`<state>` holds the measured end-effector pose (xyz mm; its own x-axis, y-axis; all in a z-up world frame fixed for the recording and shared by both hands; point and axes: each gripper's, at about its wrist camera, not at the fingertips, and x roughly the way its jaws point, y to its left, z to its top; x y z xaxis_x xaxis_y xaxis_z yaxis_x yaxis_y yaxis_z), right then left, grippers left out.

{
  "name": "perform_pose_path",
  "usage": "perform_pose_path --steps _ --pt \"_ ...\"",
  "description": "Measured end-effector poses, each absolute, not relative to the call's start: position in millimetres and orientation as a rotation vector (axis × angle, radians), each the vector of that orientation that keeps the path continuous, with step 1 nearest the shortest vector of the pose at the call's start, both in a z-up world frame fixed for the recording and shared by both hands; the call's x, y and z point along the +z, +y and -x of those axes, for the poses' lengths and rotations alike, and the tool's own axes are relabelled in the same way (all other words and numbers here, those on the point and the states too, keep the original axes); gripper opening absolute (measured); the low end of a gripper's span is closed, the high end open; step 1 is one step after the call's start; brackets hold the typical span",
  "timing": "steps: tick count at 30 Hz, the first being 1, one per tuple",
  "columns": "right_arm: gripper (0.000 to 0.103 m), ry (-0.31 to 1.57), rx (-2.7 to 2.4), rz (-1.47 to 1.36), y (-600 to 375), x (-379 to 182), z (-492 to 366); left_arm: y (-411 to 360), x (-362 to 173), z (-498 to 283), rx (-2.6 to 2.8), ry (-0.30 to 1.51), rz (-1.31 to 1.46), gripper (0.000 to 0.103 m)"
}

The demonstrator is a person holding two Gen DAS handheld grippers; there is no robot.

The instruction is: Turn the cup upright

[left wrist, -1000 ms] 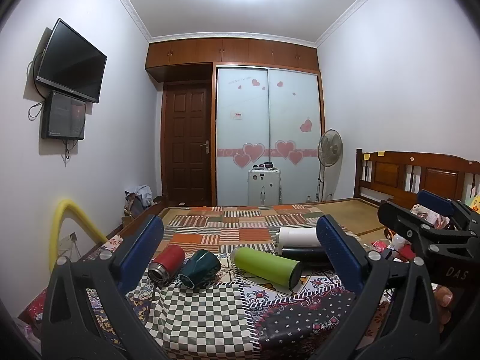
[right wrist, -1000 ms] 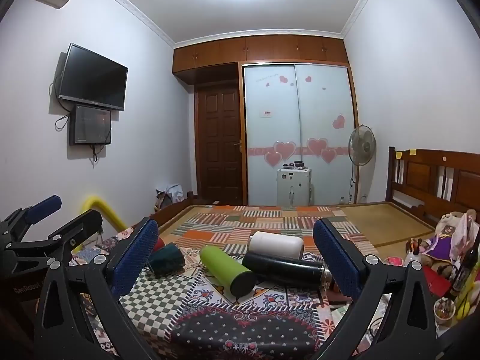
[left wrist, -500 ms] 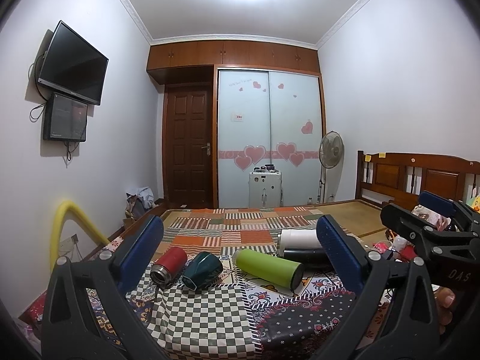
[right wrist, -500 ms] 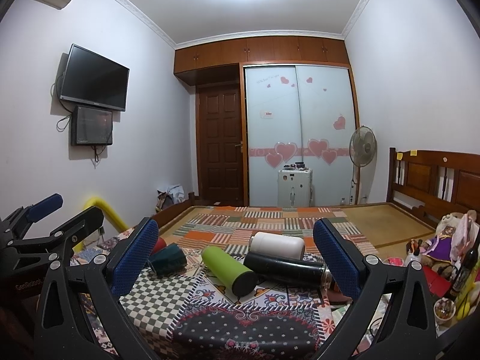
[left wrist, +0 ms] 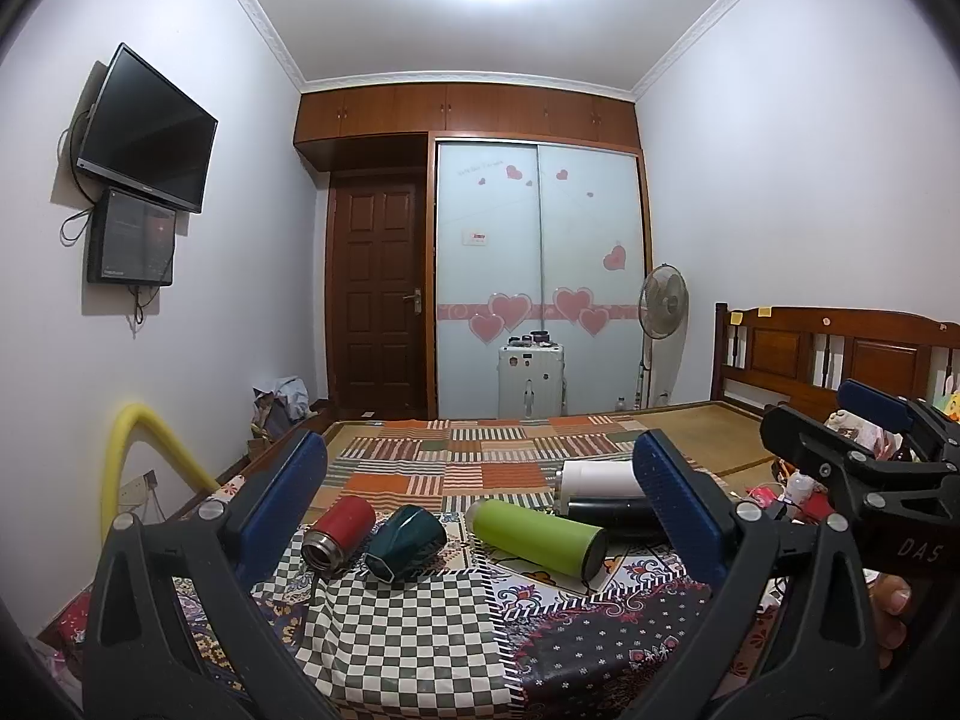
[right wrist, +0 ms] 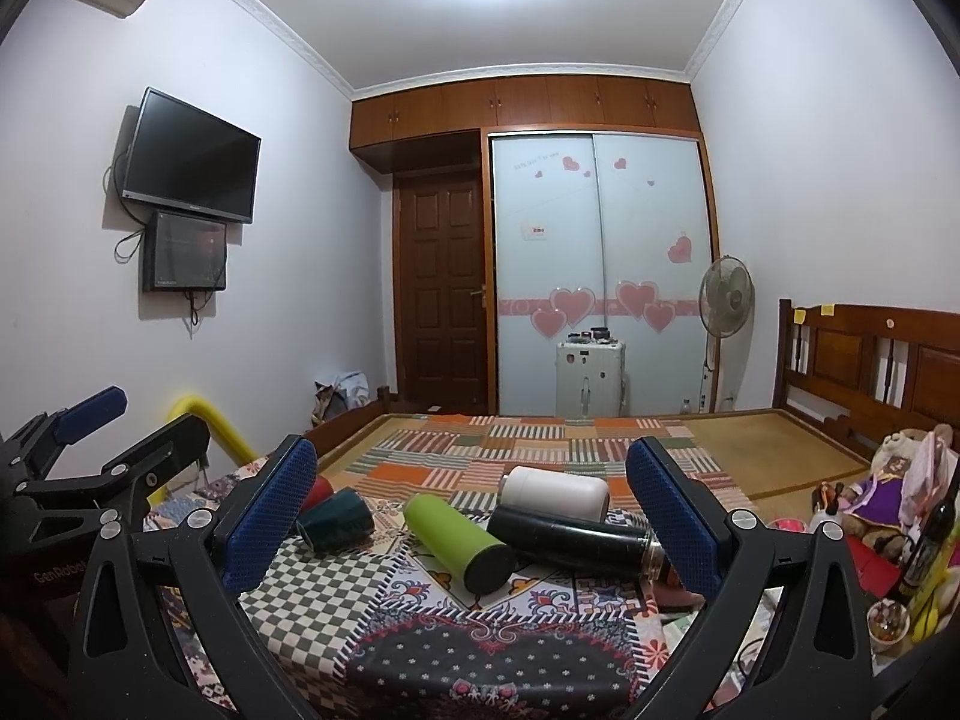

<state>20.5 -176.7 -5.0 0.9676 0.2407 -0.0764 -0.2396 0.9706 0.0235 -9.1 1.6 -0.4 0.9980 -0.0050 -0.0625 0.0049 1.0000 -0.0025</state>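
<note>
Several cups lie on their sides on a patterned cloth [left wrist: 408, 630]: a red cup [left wrist: 339, 531], a dark green cup [left wrist: 405, 542], a lime green flask [left wrist: 537, 537], a white cup [left wrist: 597, 478] and a black flask [left wrist: 612, 513]. In the right wrist view they show as the red cup [right wrist: 323, 489], dark green cup [right wrist: 336, 521], lime flask [right wrist: 459, 543], white cup [right wrist: 555, 492] and black flask [right wrist: 570, 540]. My left gripper [left wrist: 480, 510] is open and empty, short of the cups. My right gripper [right wrist: 471, 516] is open and empty, also short of them.
A patchwork blanket [left wrist: 480, 456] covers the bed beyond the cups. A wooden headboard [left wrist: 840, 354], soft toys [right wrist: 900, 474] and bottles [right wrist: 930, 546] are at the right. A yellow tube [left wrist: 129, 456] is at the left. A wardrobe, fan and door stand at the back.
Both views have tilted slightly, so the cups sit a little lower in view. Both grippers stay open; no cup has moved.
</note>
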Motion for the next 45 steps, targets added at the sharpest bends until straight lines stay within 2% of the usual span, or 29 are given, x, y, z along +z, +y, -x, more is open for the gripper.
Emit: perform_pose_path --steps 34,45 --pt "0.103 0.097 0.253 -0.004 -171 -13 -29 11 -7 -2 -0.006 0.083 0.021 0.103" --pt "0.103 0.239 0.290 0.113 -159 -33 -83 28 -35 -50 0.006 0.180 0.031 0.103"
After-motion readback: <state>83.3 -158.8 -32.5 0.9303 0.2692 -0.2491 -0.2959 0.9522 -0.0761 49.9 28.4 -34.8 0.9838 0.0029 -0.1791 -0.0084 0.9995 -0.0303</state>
